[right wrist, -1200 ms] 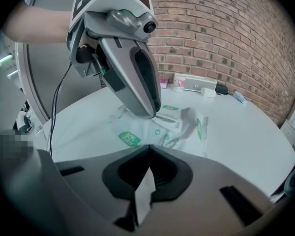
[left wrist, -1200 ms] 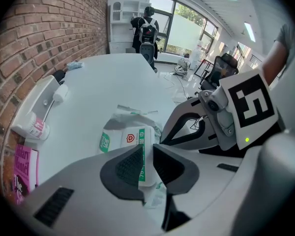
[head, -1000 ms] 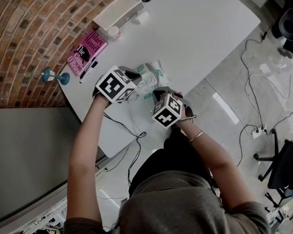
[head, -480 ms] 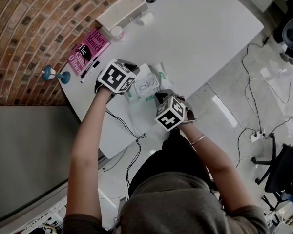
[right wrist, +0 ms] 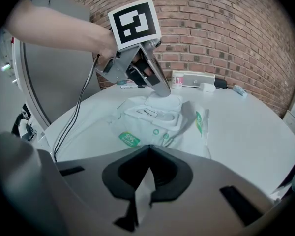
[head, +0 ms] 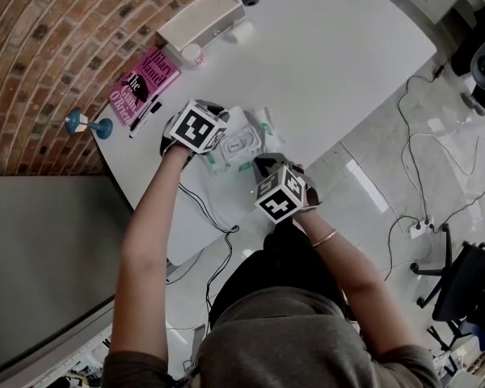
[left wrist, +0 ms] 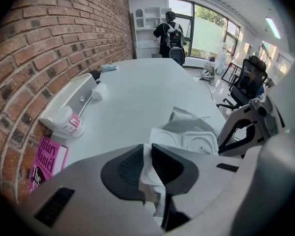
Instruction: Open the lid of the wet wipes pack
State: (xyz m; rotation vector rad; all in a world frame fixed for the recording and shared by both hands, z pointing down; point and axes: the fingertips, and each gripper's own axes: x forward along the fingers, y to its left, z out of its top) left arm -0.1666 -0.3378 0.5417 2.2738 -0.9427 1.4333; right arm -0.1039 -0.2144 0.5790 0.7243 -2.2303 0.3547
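Your left gripper (left wrist: pixel 148 151): jaws had just eased apart, gap narrow, edge of flipped-open lid (right wrist: pixel 164 102) between them. Your right gripper (right wrist: pixel 148 154) pinched near edge of wipes pack (head: pixel 244 142). Pack lay on table (head: pixel 323 63), between both grippers.

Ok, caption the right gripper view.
Right gripper clamps the wet wipes pack by its near edge on the white table.

1. The head view is taken from high above and is aimed steeply down onto the bench (head: pixel 331 63).
2. The left gripper view is taken low and close along the left claw (left wrist: pixel 147 149), and is aimed down the bench beside the brick wall (left wrist: pixel 54 43).
3. The right gripper view is taken low along the right claw (right wrist: pixel 148 151) and is aimed at that wall.
4. The pack (head: pixel 242 140) is shared by all three views.
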